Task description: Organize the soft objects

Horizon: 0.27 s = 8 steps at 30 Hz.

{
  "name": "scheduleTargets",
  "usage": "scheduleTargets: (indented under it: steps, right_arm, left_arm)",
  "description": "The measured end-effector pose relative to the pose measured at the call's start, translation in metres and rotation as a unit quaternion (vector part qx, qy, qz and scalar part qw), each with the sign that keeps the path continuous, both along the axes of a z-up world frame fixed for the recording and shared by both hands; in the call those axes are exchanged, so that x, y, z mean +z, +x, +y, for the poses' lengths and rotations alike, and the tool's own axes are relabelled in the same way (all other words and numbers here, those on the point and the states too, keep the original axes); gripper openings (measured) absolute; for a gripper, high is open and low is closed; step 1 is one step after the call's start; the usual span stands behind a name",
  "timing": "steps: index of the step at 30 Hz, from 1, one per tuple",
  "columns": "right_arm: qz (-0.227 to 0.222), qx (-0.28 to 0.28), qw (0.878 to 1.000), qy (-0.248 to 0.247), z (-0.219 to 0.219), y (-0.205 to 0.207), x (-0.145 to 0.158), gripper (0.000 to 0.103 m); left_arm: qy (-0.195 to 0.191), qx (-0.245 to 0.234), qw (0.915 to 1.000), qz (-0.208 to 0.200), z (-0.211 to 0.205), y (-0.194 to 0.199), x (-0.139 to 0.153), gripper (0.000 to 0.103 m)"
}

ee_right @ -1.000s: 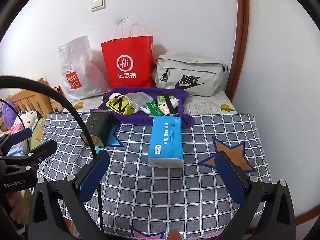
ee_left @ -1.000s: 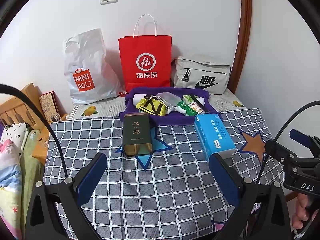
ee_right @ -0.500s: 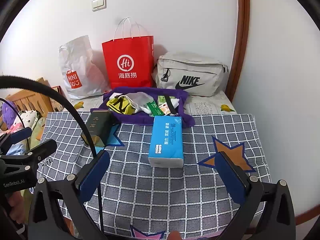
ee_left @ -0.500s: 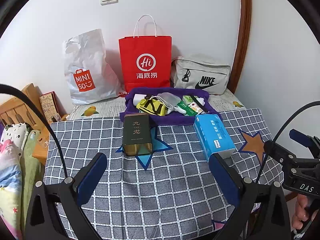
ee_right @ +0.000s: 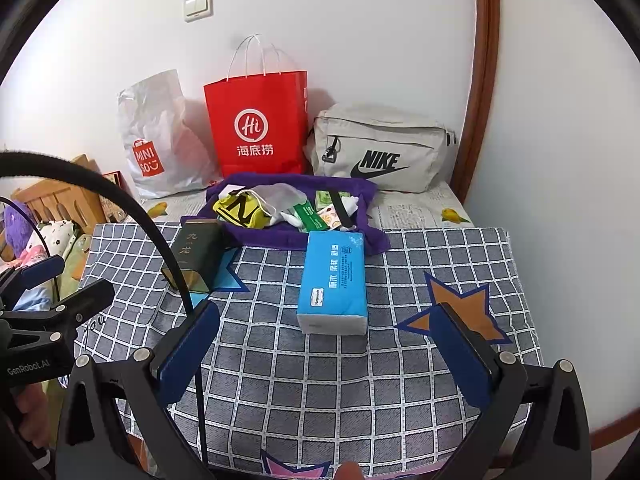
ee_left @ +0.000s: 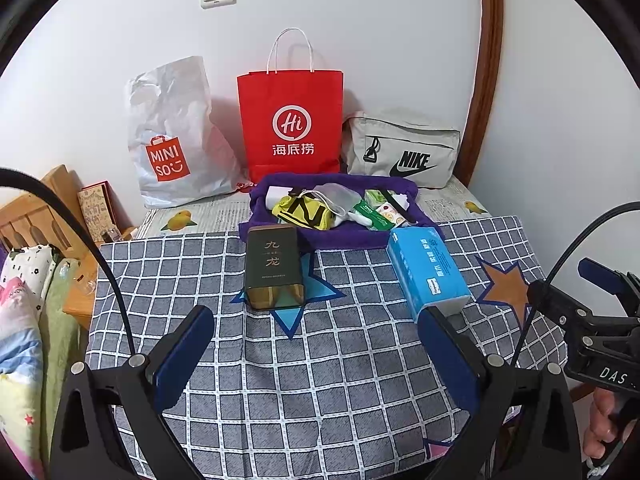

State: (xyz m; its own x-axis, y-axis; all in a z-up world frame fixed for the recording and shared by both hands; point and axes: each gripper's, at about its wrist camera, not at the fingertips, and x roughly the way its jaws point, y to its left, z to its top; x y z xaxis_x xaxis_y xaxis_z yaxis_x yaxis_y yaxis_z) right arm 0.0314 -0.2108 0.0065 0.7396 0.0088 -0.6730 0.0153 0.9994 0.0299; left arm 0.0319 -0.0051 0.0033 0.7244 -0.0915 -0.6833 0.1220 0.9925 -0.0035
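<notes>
A blue tissue pack [ee_left: 428,270] [ee_right: 334,282] lies on the checked cloth, right of a dark green tin [ee_left: 274,266] [ee_right: 194,254]. Behind them a purple cloth tray [ee_left: 404,188] [ee_right: 366,194] holds a yellow pouch [ee_left: 304,212] [ee_right: 240,210], a grey mesh bag and small green packets. My left gripper [ee_left: 316,346] is open and empty, short of the tin. My right gripper [ee_right: 326,344] is open and empty, just short of the tissue pack.
A white Miniso bag [ee_left: 172,136], a red paper bag [ee_left: 292,120] and a grey Nike bag [ee_left: 404,150] stand against the wall. Wooden furniture and bedding [ee_left: 24,280] lie left. The table ends at a wall on the right.
</notes>
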Motion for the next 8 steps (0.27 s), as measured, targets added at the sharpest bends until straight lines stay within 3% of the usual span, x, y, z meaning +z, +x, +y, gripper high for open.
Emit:
scheduleTargets:
  steps: [8]
  right_arm:
    - [0.002, -0.001, 1.000, 0.001, 0.0009, 0.0003, -0.0035, 0.103]
  left_arm:
    - [0.000, -0.002, 1.0000, -0.002, -0.0011, -0.0017, -0.0014, 0.103]
